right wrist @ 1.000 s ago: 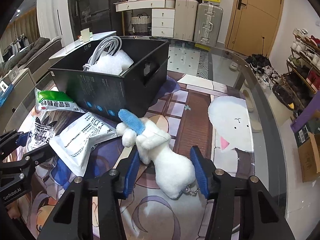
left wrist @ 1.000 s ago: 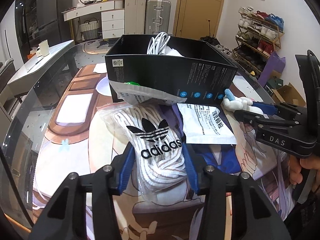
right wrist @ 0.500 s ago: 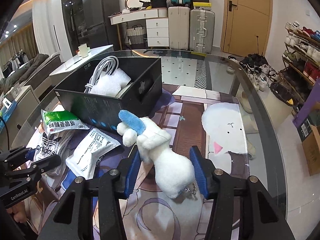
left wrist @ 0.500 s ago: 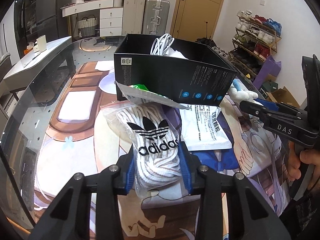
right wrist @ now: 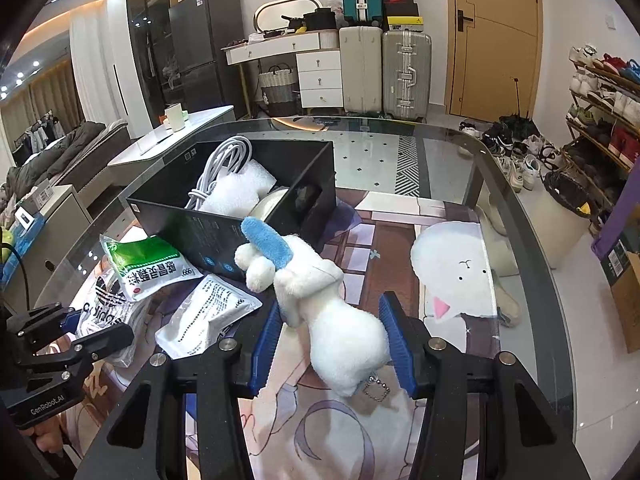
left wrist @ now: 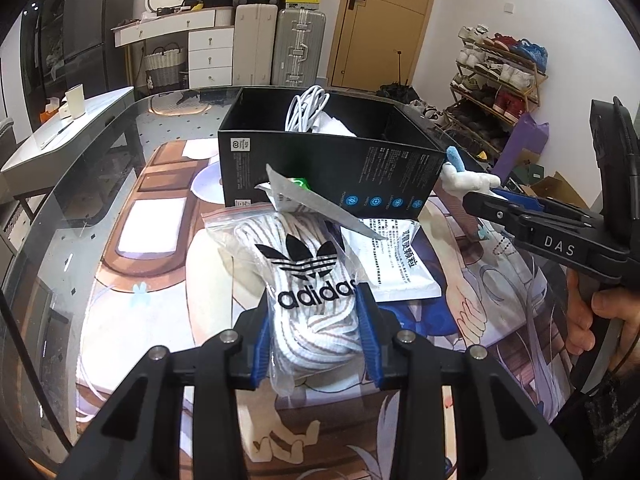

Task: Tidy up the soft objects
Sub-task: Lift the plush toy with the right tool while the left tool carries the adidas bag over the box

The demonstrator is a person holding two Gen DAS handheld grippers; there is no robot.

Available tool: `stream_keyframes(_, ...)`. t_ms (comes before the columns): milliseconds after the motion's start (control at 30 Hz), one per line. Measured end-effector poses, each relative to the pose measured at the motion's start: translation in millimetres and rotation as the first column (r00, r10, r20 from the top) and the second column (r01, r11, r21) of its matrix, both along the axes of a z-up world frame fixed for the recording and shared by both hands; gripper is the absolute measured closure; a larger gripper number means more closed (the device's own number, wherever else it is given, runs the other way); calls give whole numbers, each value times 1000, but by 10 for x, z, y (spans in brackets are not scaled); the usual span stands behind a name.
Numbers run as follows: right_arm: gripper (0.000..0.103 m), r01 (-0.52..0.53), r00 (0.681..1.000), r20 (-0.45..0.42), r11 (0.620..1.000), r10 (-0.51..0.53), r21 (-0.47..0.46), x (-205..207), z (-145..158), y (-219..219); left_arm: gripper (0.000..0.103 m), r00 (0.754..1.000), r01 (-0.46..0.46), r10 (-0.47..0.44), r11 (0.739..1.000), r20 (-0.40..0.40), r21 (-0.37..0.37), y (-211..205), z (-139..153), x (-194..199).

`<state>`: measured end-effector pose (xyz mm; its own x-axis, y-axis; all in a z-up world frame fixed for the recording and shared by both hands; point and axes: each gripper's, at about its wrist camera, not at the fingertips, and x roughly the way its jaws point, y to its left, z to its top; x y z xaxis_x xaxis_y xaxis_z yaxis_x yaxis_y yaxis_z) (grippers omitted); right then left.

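Note:
My left gripper (left wrist: 316, 336) is shut on a clear bag of white Adidas socks (left wrist: 308, 280) and holds it lifted off the mat. My right gripper (right wrist: 334, 340) is shut on a white plush toy (right wrist: 332, 320) with a blue ear, held above the table in front of the black box (right wrist: 224, 232). The plush toy's head (left wrist: 466, 178) shows at the box's right corner in the left wrist view. The black box (left wrist: 332, 172) is open on top and holds a white cable and white foam.
A green-and-white pouch (right wrist: 150, 268) leans on the box front. A white printed pouch (right wrist: 208, 316) lies on the illustrated mat (right wrist: 452, 276). The glass table's curved edge (right wrist: 532, 240) runs along the right. Suitcases, drawers and a shoe rack stand behind.
Both grippers have risen with their loads. The sock bag has come up off the mat and the plush toy is higher and closer to the box's rim.

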<state>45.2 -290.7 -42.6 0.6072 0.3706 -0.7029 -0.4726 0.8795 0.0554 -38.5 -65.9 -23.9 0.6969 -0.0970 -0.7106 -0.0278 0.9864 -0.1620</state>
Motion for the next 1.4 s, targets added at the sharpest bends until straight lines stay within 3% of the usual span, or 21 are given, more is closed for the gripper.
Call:
stream_keyframes(600,54,4,999,45,999,-6,51,-135,214,-46,67,996,4,-7,999,90,36,29,255,-40)
stream_keyframes(1400,54,-86,992,101,990,75,113,-304,471,127,68,986,-6,-5,998,165,69,21,414,-38)
